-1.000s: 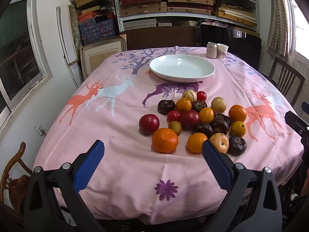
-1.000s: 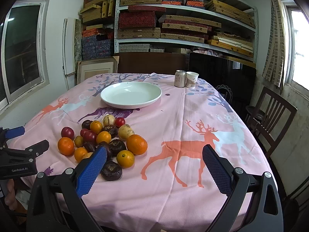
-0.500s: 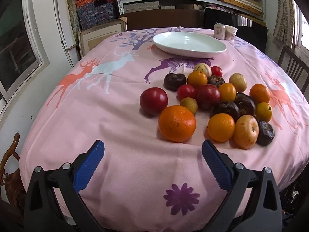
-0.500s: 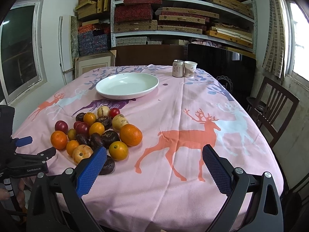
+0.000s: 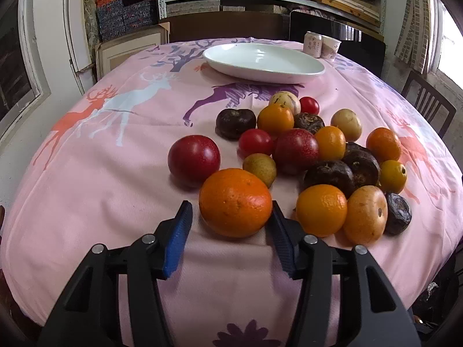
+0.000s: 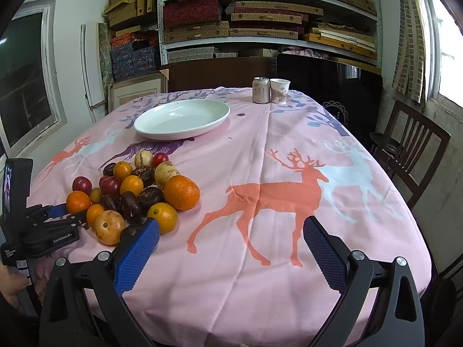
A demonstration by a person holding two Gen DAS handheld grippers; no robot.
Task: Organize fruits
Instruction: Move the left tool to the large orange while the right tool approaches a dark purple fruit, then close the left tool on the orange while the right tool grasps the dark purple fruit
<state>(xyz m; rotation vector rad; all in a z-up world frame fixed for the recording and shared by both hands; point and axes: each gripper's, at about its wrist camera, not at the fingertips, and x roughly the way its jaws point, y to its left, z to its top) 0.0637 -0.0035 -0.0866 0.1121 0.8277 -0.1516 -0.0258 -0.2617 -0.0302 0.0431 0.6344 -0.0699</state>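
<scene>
A pile of oranges, red plums, dark fruits and pale round fruits [image 5: 312, 150] lies on the pink deer tablecloth. A large orange [image 5: 235, 202] sits at its near edge. My left gripper [image 5: 230, 217] has its blue pads on either side of this orange; the right pad touches it and the left pad stands a small gap away. An empty white plate [image 5: 262, 62] stands farther back. In the right wrist view the pile [image 6: 130, 190] is at the left, the plate [image 6: 182, 118] behind it. My right gripper [image 6: 231, 245] is open and empty over bare cloth.
A drink can [image 6: 261, 90] and a paper cup [image 6: 279, 90] stand at the table's far edge. A dark wooden chair [image 6: 411, 150] is at the right. Shelves of boxes fill the back wall. The left gripper's body [image 6: 40, 225] shows at the right wrist view's left edge.
My left gripper has moved forward and down to the large orange, and its jaws have narrowed around it. My right gripper has shifted slightly and stays open.
</scene>
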